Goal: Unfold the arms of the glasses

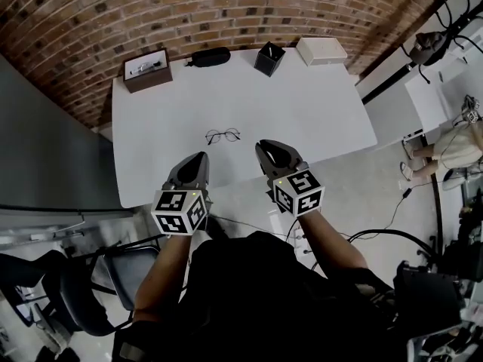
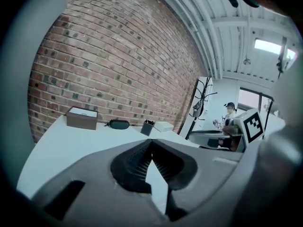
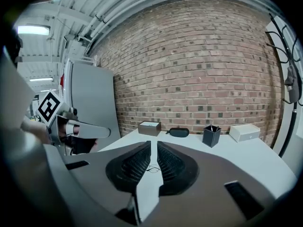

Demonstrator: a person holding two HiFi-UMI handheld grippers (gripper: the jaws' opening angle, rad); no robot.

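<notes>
My left gripper (image 1: pixel 199 159) and my right gripper (image 1: pixel 266 149) hang over the near edge of the tabletop (image 1: pixel 317 111), on my side of the glasses (image 1: pixel 223 135). The left one is a bit to the left of the glasses and the right one a bit to the right. Both point at them. The jaws of both are closed, and there is nothing in them.

The glasses lie flat on the tabletop, just past my two grippers and between them. Nothing touches them. They are thin and small from here, so I cannot see the arms well. I think they are still folded in.

Far behind the glasses, by the brick wall, sit a brown box (image 1: pixel 147 70), a black case (image 1: pixel 210 56), a pen cup (image 1: pixel 269 59) and a white box (image 1: pixel 321 51). They are well away and not in my path.

So I think I am at the first step: getting close. No arm has been opened yet.

Next I need to open my jaws, because closed jaws cannot pick up anything. One gripper should go down and hold the front of the glasses still. The other should catch the tip of one arm and swing it out slowly. The wire looks thin, so I must pinch softly and not bend it.
</notes>
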